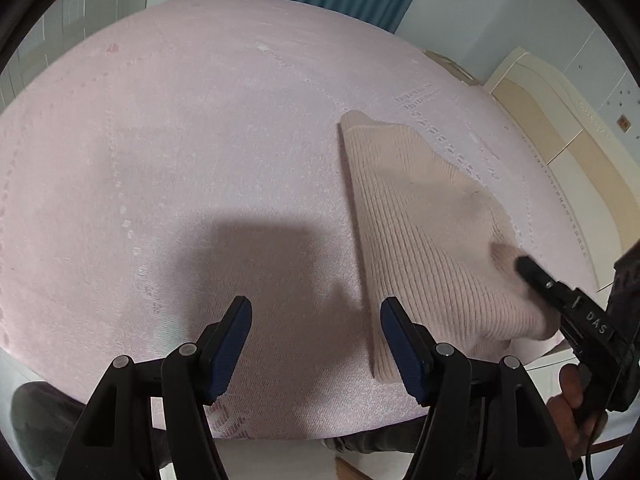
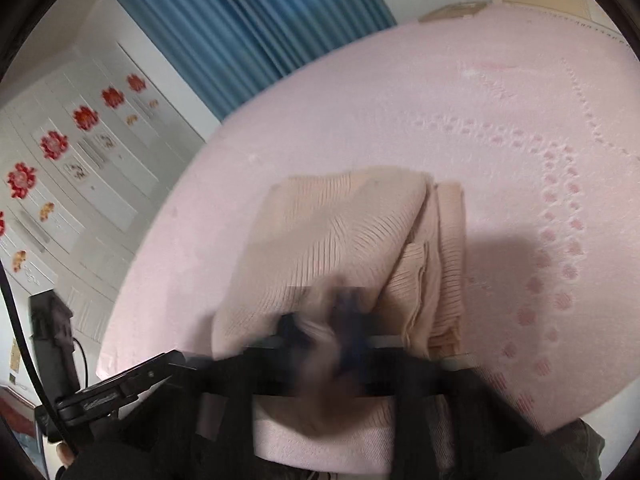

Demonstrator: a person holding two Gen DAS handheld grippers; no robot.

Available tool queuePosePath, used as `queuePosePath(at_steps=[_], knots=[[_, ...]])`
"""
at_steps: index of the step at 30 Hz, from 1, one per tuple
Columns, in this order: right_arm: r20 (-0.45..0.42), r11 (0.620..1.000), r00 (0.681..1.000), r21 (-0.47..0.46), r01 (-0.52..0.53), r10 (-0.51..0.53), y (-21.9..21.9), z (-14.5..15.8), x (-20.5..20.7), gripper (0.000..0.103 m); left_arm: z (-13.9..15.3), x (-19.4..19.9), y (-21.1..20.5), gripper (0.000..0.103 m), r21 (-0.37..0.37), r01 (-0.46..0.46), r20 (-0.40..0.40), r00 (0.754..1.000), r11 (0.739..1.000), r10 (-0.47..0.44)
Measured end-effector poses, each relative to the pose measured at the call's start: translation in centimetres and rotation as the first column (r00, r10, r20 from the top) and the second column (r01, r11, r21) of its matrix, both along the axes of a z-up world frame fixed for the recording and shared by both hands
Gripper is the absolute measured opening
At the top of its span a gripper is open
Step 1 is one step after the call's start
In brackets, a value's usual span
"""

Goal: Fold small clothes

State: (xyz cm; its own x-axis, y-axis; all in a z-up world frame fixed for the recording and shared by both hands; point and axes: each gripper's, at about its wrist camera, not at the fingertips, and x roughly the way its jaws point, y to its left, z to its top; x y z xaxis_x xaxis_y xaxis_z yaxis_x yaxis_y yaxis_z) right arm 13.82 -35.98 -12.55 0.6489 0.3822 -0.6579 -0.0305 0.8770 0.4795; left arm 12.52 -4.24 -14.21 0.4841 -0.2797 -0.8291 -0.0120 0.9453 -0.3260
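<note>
Left claw (image 1: 316, 344): jaws apart, empty, hovered over near edge of bed (image 1: 180, 140). Right-hand finger tip overlapped near left corner of garment (image 1: 432, 240).

Garment: peach ribbed knit, partly folded, lay right of left claw on pink bed cover. Long axis ran away from claw, near edge to far.

Right claw (image 1: 532, 276): clamped on garment's near right corner, fabric bunched and lifted there. Right claw nearer; judged to lead next fold.

Writing: "DAS" on right claw body. Right wrist view blurred at claw.
</note>
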Motion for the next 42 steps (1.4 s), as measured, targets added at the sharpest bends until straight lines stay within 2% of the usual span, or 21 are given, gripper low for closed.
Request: queuePosePath(at_steps=[2, 4, 7, 9, 12, 14, 17, 21, 22, 23, 24, 27, 28, 29, 32, 33, 36, 37, 39, 41, 42], knots=[[0.134, 0.999, 0.990, 0.014, 0.033, -0.035, -1.5, 1.6, -2.2, 0.005, -0.4, 0.0, 0.3, 0.065, -0.013, 0.009, 0.007, 1.000, 1.000, -0.009], [0.175, 0.996, 0.982, 0.052, 0.068, -0.076, -3.0, 1.6, -3.9, 0.005, -0.7, 0.1, 0.2, 0.065, -0.033, 0.026, 0.015, 1.000, 0.999, -0.025], [0.026, 0.991, 0.992, -0.041, 0.126, -0.125, -3.8, -2.0, -3.8, 0.005, -1.1, 0.5, -0.2, 0.065, -0.074, 0.058, 0.014, 0.998, 0.996, -0.057], [-0.077, 0.994, 0.991, -0.026, 0.108, -0.109, -3.8, -4.5, -3.5, 0.005, -1.2, 0.7, -0.7, 0.065, -0.090, 0.081, 0.019, 0.997, 0.993, -0.079], [-0.050, 0.995, 0.994, -0.025, 0.096, -0.097, -3.7, -3.6, -3.7, 0.011, -1.5, 1.3, -1.5, 0.065, -0.096, 0.109, 0.021, 0.994, 0.989, -0.107], [-0.023, 0.995, 0.995, -0.006, 0.101, -0.101, -3.7, -2.3, -3.4, 0.027, -1.7, 1.6, -2.0, 0.065, -0.077, 0.122, 0.014, 0.992, 0.989, -0.122], [-0.005, 0.994, 0.994, -0.019, 0.110, -0.111, -3.6, -1.0, -1.6, 0.038, -2.0, 1.5, -2.6, 0.065, -0.049, 0.127, 0.010, 0.992, 0.991, -0.127], [-0.097, 0.990, 0.987, -0.079, 0.120, -0.128, -3.2, -1.8, 2.1, 0.042, -2.5, 1.6, -2.5, 0.065, -0.062, 0.122, -0.003, 0.992, 0.991, -0.123], [-0.126, 0.991, 0.985, -0.070, 0.110, -0.119, -3.2, -2.3, 2.9, 0.037, -2.6, 1.6, -2.4, 0.065, -0.065, 0.121, -0.005, 0.993, 0.991, -0.121], [-0.132, 0.993, 0.986, -0.065, 0.097, -0.105, -3.0, -2.5, 3.2, 0.023, -2.3, 2.2, -3.1, 0.065, -0.066, 0.118, -0.008, 0.993, 0.991, -0.119], [-0.103, 0.995, 0.991, -0.071, 0.076, -0.083, -2.8, -2.0, 3.1, 0.016, -2.3, 2.3, -3.0, 0.065, -0.069, 0.118, -0.008, 0.993, 0.991, -0.119], [0.099, 0.996, 0.994, -0.073, 0.057, -0.049, -3.8, 1.0, 0.8, 0.011, -2.5, 2.7, -3.0, 0.065, -0.091, 0.122, -0.008, 0.992, 0.988, -0.123], [0.119, 0.996, 0.991, -0.058, 0.071, -0.063, -4.5, 1.2, 0.4, 0.011, -2.7, 2.7, -2.7, 0.065, -0.095, 0.119, -0.011, 0.993, 0.988, -0.121], [0.102, 0.995, 0.991, -0.055, 0.088, -0.082, -5.2, 0.9, 0.5, 0.010, -2.9, 2.7, -2.7, 0.065, -0.100, 0.116, -0.010, 0.993, 0.988, -0.118], [-0.100, 0.988, 0.989, -0.125, 0.094, -0.107, -5.8, -3.2, 2.2, 0.009, -3.1, 2.8, -2.7, 0.065, -0.112, 0.111, -0.007, 0.994, 0.987, -0.112], [-0.123, 0.987, 0.987, -0.132, 0.086, -0.103, -5.8, -3.9, 2.3, 0.009, -3.1, 2.9, -2.9, 0.065, -0.110, 0.112, -0.010, 0.993, 0.988, -0.114], [-0.096, 0.984, 0.989, -0.148, 0.102, -0.117, -6.3, -2.1, 1.4, 0.021, -2.8, 2.9, -3.1, 0.065, -0.086, 0.116, -0.005, 0.993, 0.989, -0.117], [-0.096, 0.987, 0.988, -0.117, 0.111, -0.122, -6.6, -1.5, 1.0, 0.030, -2.7, 2.9, -3.1, 0.065, -0.083, 0.116, 0.004, 0.993, 0.990, -0.116], [-0.090, 0.991, 0.987, -0.017, 0.130, -0.131, -7.2, -0.6, 0.2, 0.035, -2.5, 3.1, -3.2, 0.065, -0.086, 0.112, 0.008, 0.994, 0.990, -0.112], [-0.109, 0.994, 0.989, 0.048, 0.103, -0.097, -6.7, -0.6, 0.1, 0.054, -2.6, 3.0, -2.7, 0.065, -0.101, 0.106, 0.007, 0.994, 0.989, -0.106], [-0.124, 0.994, 0.989, 0.057, 0.089, -0.081, -6.4, -1.2, 0.0, 0.054, -2.6, 3.0, -2.6, 0.065, -0.104, 0.104, 0.005, 0.995, 0.989, -0.104]])
